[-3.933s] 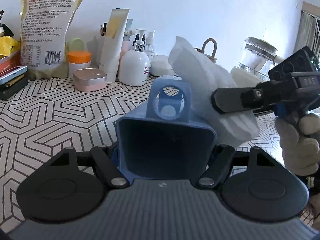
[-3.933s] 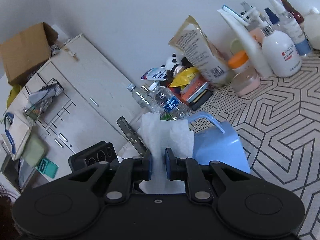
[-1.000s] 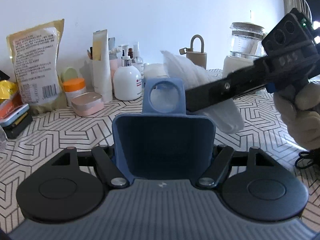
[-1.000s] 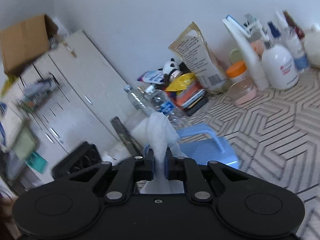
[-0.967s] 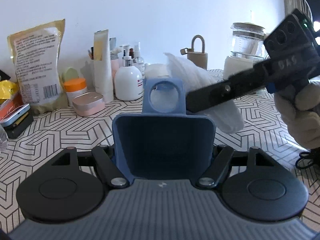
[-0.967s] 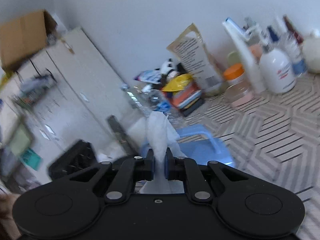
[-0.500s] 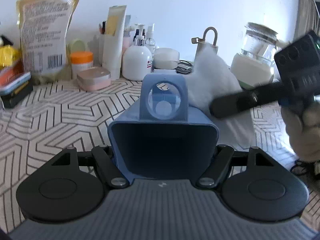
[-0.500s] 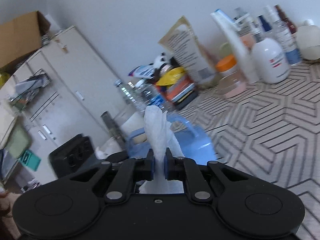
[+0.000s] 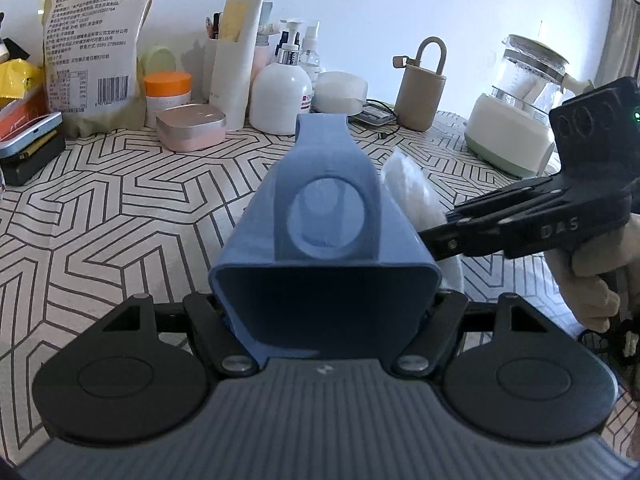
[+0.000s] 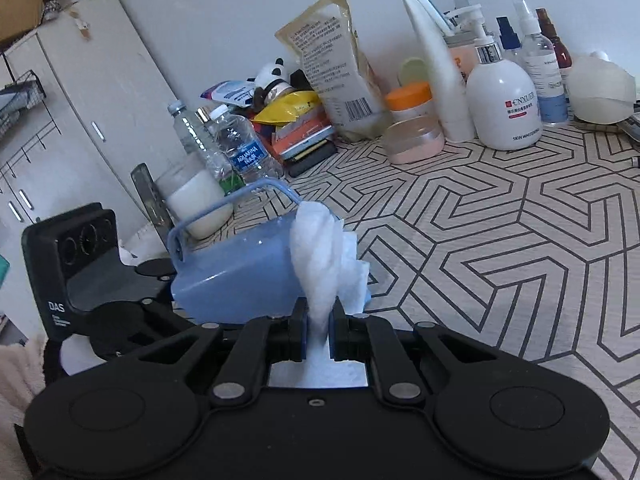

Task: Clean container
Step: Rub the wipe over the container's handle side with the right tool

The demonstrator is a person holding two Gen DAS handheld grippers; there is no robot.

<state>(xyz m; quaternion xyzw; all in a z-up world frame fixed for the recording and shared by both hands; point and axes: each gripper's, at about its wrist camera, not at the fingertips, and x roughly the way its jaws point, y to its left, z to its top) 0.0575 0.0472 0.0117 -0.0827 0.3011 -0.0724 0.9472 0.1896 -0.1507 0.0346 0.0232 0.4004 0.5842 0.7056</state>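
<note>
A blue plastic container (image 9: 324,248) with a loop handle lies on its side, open mouth toward the left wrist camera. My left gripper (image 9: 326,314) is shut on its two side walls near the rim. From the right comes my right gripper (image 9: 448,236), shut on a bunched white tissue (image 9: 412,188) that lies against the container's right outer wall. In the right wrist view the right gripper (image 10: 319,322) pinches the tissue (image 10: 320,256), which touches the side of the blue container (image 10: 236,276) near its far end.
The table has a black-and-white geometric cloth (image 9: 120,208). Along the wall stand a food bag (image 9: 94,40), a pink jar (image 9: 190,126), a white pump bottle (image 9: 286,100), a beige bottle (image 9: 420,96) and a glass kettle (image 9: 516,120). Water bottles (image 10: 240,148) stand at the left.
The right gripper and its tissue came down from beside the container's handle to low on its right wall. The left gripper tipped the container further toward the table.
</note>
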